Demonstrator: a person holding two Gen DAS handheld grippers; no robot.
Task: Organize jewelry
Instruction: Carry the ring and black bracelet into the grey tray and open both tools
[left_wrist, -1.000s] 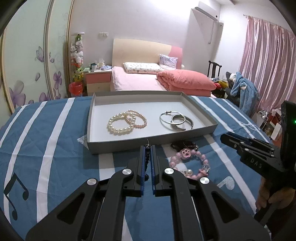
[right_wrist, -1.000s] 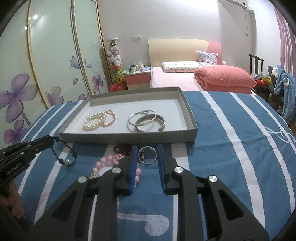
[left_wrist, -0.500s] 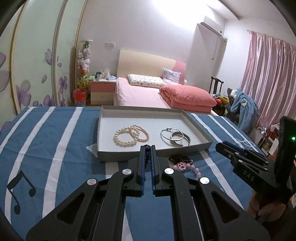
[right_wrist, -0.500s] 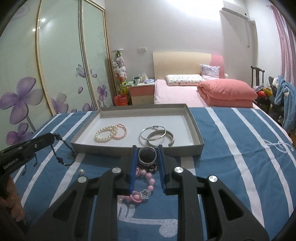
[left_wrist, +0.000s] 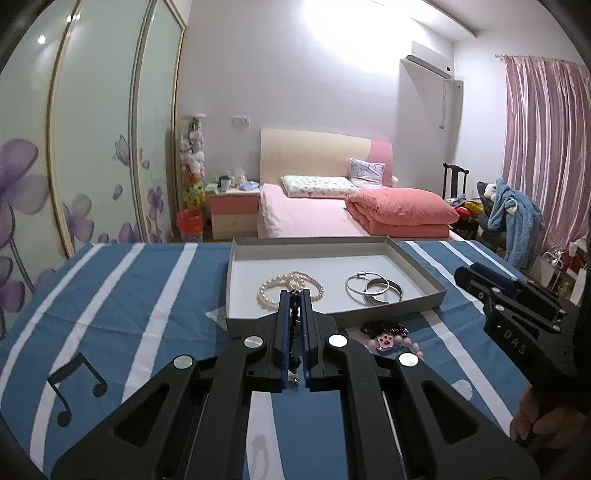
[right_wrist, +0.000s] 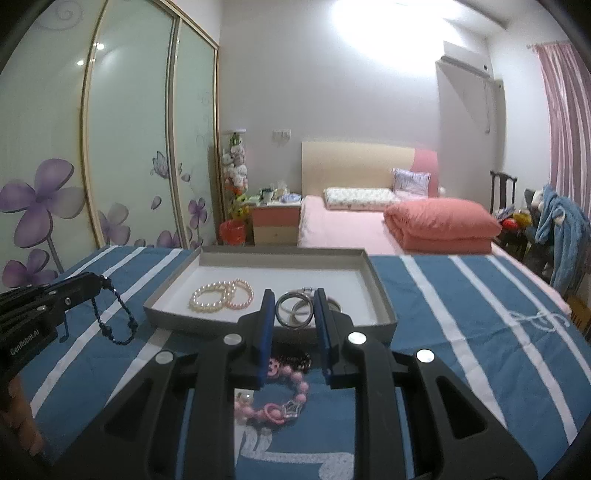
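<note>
Both grippers are busy, each one holding a piece of jewelry up over the blue striped cloth (right_wrist: 461, 314) on the tabletop. The left gripper (left_wrist: 294, 295) is shut tight on a string of small dark blue beads (right_wrist: 114, 317), which hangs down in a loop from its tip. The right gripper (right_wrist: 294, 306) is closed on a shiny round silver bangle (right_wrist: 293, 309), pinched between its blue pads.

Some of the job looks done. The flat grey cardboard tray (left_wrist: 417, 273) already has two pearl bracelets (left_wrist: 288, 290), one white and one pink, lying side by side. Beside them, inside the tray, lie some thin silver bangles (left_wrist: 373, 290).

Some is left. The two held pieces are not in the tray yet. A pink bead bracelet with a little cartoon charm (right_wrist: 291, 391) lies on the cloth in front of the tray. A dark beaded bracelet (left_wrist: 382, 326) lies just beside it. I think those two go in after.
</note>
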